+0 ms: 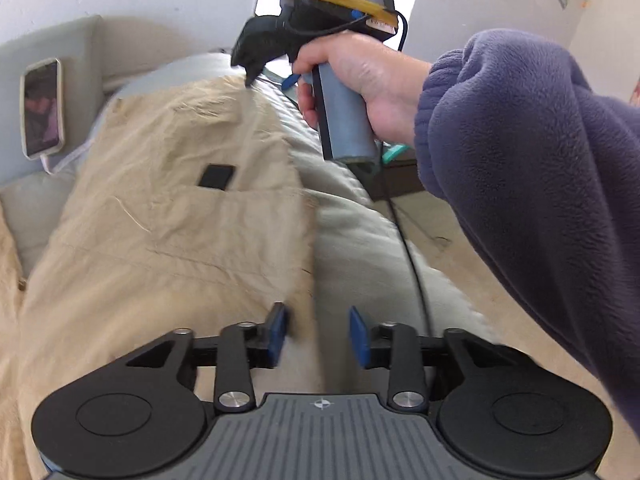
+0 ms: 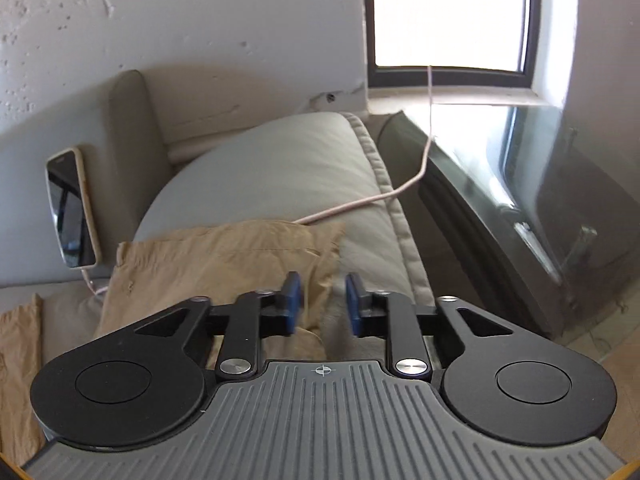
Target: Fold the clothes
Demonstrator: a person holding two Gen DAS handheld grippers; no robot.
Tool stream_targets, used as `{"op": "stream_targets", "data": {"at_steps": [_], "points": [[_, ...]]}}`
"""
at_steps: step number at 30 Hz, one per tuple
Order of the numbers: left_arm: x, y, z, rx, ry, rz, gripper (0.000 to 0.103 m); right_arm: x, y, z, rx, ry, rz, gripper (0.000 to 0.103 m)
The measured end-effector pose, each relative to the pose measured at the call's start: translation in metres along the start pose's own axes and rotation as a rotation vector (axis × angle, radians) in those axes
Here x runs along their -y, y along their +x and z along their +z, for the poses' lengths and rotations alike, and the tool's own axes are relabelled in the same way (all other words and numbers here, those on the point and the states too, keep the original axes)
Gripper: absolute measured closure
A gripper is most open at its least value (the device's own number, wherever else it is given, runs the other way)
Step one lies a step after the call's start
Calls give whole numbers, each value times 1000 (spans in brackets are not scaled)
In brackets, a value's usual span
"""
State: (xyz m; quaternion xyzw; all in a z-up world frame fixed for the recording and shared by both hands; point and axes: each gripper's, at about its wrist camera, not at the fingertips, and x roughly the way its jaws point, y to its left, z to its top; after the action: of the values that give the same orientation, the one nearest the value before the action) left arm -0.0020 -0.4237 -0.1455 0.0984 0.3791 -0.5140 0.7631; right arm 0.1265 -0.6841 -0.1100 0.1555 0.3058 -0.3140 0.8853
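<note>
- Altogether, two grippers show: the left gripper (image 1: 318,334) at the bottom of its own wrist view, and the right gripper (image 2: 322,305) at the bottom of its own; the right one also appears from outside in the left wrist view, gripped by a hand (image 1: 360,80) in a purple fleece sleeve (image 1: 532,152).
- One tan garment (image 1: 168,216) lies spread over a pale couch cushion (image 2: 272,176); a dark patch (image 1: 216,176) sits on it.
- One phone (image 2: 72,208) leans against the couch arm, with one pink cable (image 2: 404,186) running from it toward the window (image 2: 448,16).
- Left gripper: jaws apart, nothing pinched. The garment's right edge lies under and just past its left blue pad (image 1: 277,334); bare cushion shows below the right pad.
- Right gripper: jaws apart, nothing clamped. The garment's folded corner lies beneath and ahead of its left pad (image 2: 293,304), reaching into the gap; whether cloth touches the pad cannot be told.
</note>
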Motion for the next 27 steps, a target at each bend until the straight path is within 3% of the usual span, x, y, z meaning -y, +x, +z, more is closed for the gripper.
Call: {"op": "stream_targets", "data": {"at_steps": [3,6,10,14,17,20,25,27], "points": [[7,-16,-3,-24,-6,4,69,11,-28,3,26,-11,-5,57],[11,-33,-6,-26,-36,2,64,18,-62,4,-16,-13,36,55],[14,-40,-10,-16,-31,110,62,8,-97,-10,-110,-105,72,55],[9,-27,-14,-58,-5,214,55,-7,-107,-42,-221,-212,62,55],[11,-19,-25,-103,20,230,46,-1,-108,-65,-308,-153,98,53],[13,-18,-32,-113,21,242,46,14,-107,-81,-369,-28,129,53],[18,-20,-32,-102,20,264,46,33,-120,-94,-380,83,175,52],[20,-24,-38,-84,6,261,45,38,-125,-96,-372,105,189,47]]}}
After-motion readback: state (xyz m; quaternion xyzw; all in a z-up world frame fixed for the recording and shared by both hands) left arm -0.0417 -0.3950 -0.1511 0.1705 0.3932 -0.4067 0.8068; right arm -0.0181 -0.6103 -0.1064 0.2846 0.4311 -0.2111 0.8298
